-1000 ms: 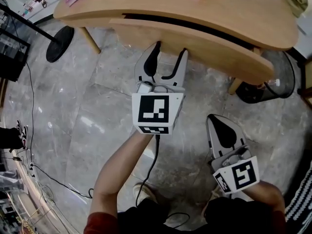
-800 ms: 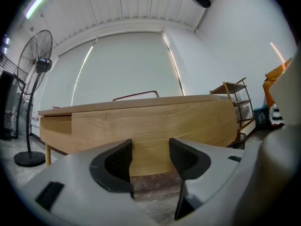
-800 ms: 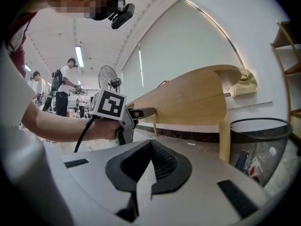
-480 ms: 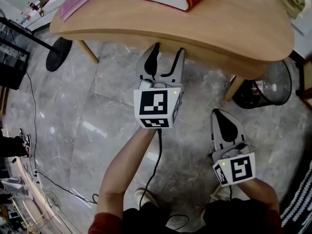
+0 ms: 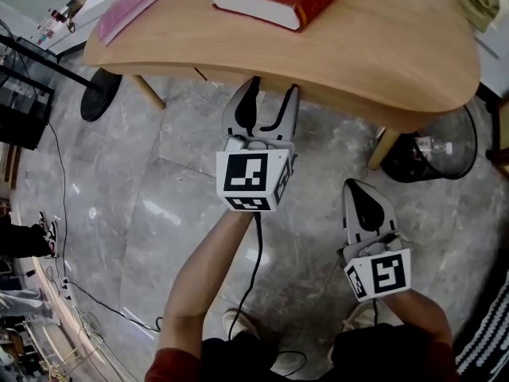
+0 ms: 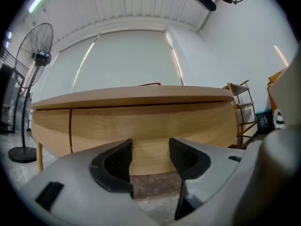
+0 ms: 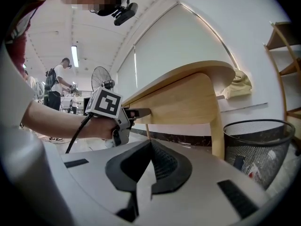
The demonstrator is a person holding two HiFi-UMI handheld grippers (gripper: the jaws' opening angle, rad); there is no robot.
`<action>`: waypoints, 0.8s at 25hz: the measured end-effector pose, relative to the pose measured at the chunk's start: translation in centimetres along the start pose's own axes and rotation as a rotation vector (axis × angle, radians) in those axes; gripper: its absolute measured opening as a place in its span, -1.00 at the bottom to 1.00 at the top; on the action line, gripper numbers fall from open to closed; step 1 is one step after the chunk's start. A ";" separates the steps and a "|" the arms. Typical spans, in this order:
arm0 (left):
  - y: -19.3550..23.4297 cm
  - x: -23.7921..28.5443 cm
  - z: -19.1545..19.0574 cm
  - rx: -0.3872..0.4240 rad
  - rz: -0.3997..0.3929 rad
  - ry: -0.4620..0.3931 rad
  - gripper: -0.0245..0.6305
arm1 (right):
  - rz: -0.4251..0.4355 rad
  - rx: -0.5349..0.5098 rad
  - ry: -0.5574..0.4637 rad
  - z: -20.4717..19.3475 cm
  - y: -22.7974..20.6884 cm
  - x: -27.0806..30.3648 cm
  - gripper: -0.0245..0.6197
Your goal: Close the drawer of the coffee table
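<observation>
Above a grey marble floor, the coffee table's drawer appears shut under the near edge of the tabletop. The left hand-held gripper, released, faces its stiff wooden front, likely best pushed mid-panel; the right hand-held gripper hangs clenched, empty.

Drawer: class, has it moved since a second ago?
Yes. The drawer has slid inward under the tabletop, no longer jutting past its edge.
</observation>
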State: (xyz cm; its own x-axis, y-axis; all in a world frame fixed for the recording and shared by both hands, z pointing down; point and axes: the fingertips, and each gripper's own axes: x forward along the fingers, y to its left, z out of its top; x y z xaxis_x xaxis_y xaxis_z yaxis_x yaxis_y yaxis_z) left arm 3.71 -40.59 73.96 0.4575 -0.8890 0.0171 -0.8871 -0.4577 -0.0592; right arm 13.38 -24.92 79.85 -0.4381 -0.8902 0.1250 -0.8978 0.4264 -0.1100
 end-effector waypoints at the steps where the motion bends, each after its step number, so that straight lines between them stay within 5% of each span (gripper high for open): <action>1: 0.0 0.0 0.0 0.000 0.000 -0.002 -0.21 | 0.001 -0.002 -0.002 0.0 0.0 -0.1 -0.93; 20: -1.6 -6.3 -0.8 0.047 -0.021 0.012 -0.21 | 0.016 -0.056 -0.008 1.0 1.8 -1.2 -0.93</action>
State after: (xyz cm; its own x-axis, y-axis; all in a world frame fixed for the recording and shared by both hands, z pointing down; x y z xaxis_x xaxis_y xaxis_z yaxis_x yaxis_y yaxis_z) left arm 2.20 -34.21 74.76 0.4747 -0.8796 0.0313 -0.8735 -0.4752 -0.1059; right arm 12.33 -23.26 78.55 -0.4518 -0.8845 0.1161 -0.8921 0.4483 -0.0564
